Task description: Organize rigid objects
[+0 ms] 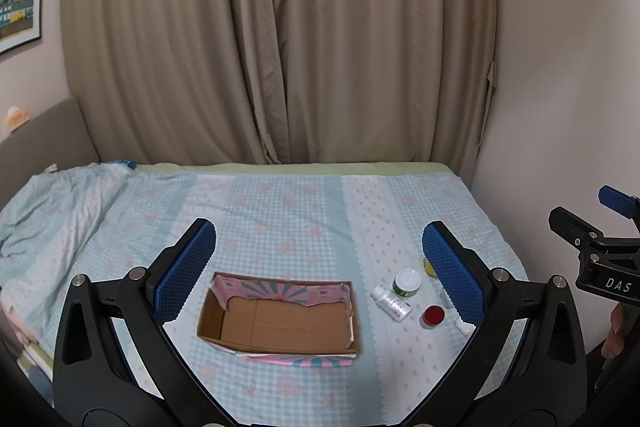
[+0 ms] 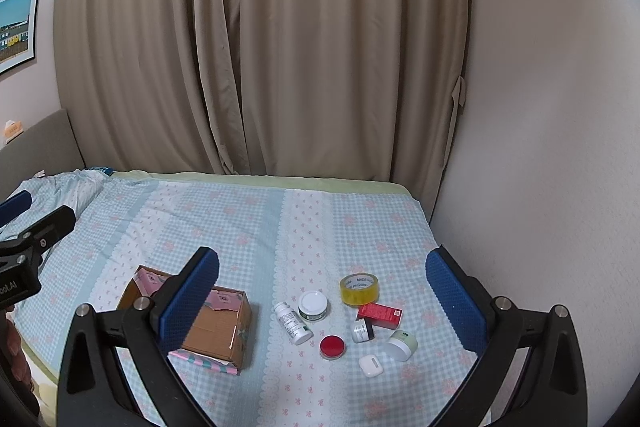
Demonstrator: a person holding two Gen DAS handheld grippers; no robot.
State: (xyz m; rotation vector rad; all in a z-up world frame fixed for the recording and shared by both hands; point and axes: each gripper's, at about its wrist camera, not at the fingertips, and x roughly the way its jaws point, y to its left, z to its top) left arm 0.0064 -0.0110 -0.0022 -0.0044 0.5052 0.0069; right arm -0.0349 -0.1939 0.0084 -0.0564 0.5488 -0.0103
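Observation:
An empty open cardboard box (image 1: 280, 319) lies on the bed; it also shows in the right wrist view (image 2: 216, 331). To its right lie several small items: a white pill bottle on its side (image 2: 293, 323), a white-lidded jar (image 2: 313, 306), a red-lidded tin (image 2: 332, 347), a yellow tape roll (image 2: 359, 289), a red carton (image 2: 380, 315), a small dark jar (image 2: 363, 331), a pale green jar (image 2: 401, 345) and a white earbud case (image 2: 371, 365). My left gripper (image 1: 320, 267) is open above the box. My right gripper (image 2: 322, 291) is open above the items. Both are empty.
The bed has a blue checked sheet (image 2: 260, 227) with a rumpled quilt (image 1: 52, 211) at the left. Beige curtains (image 1: 280, 47) hang behind it. A wall (image 2: 540, 147) borders the bed on the right. A framed picture (image 1: 20, 3) hangs at the left.

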